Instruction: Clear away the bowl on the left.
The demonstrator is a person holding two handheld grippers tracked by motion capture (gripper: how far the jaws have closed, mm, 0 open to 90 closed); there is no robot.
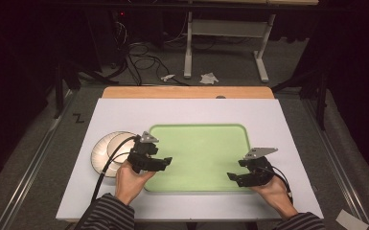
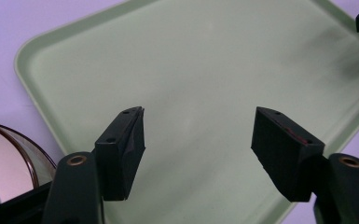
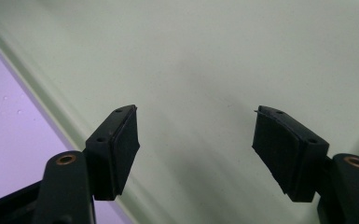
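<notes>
The high view looks forward and down on the worktop (image 1: 124, 115); both gripper views hover close over the green tray (image 1: 201, 143), shared by all, toward 12 o'clock.

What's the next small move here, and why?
Probably swing the left gripper back toward the plate at the tray's left edge and line up on its rim. Both grippers hover over the bare tray with jaws open and nothing between them; the right gripper is farther from the plate.

Probably a lab: dark curtained surroundings, loose cables (image 1: 139, 57) on grey carpet, an adjustable desk frame (image 1: 225, 38) behind.
</notes>
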